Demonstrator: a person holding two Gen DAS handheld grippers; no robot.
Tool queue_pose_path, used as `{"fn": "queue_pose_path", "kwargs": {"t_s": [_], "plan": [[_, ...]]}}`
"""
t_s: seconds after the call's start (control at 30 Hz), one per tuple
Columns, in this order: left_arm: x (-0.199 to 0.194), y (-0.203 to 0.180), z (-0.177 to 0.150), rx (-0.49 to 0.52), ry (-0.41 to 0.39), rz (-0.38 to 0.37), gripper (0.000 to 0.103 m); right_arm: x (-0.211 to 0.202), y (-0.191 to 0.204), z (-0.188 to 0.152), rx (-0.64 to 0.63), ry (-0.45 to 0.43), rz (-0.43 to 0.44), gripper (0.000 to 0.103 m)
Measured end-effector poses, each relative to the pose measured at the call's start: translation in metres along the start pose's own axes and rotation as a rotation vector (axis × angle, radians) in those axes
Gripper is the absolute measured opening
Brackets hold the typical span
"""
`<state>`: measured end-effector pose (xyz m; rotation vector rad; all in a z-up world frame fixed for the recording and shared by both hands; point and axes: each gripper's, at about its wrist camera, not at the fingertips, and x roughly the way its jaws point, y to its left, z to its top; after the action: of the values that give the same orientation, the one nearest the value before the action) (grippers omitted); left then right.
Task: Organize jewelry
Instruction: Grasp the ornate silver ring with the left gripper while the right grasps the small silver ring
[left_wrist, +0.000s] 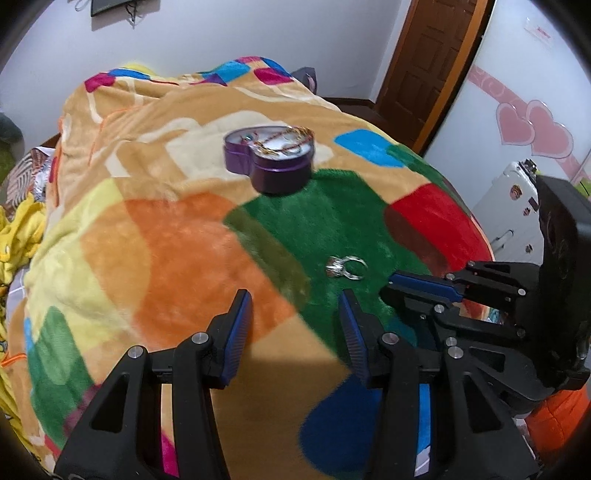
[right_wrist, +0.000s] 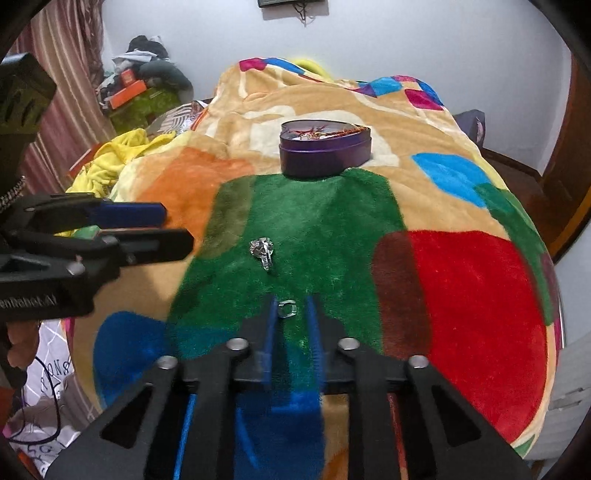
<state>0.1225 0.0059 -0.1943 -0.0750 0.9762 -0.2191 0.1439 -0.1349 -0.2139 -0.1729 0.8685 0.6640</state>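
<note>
Ring: we judge it light, stiff, slippery; take its band.
Right gripper: pinched on ring.
Left gripper: half-open, empty.

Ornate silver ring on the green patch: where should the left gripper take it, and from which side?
Probably the plain band, not the lumpy ornament. The ring lies low on the soft blanket, so bring the left gripper down from above, fingers straddling the band.
</note>
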Motion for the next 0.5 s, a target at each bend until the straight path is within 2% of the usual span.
{"fn": "queue_pose_path", "kwargs": {"t_s": [0.37,0.5], "plan": [[0.032,-0.021,0.01,0.034,0.058,-0.064,0.048,-0.019,-0.029,0.006,0.09,-0.064,-0.034,0.009],[0.042,-0.024,0.014,0.031,0.052,-0.062,0.048,-0.023,-0.036,0.008,0.108,-0.073,-0.04,0.009]]}}
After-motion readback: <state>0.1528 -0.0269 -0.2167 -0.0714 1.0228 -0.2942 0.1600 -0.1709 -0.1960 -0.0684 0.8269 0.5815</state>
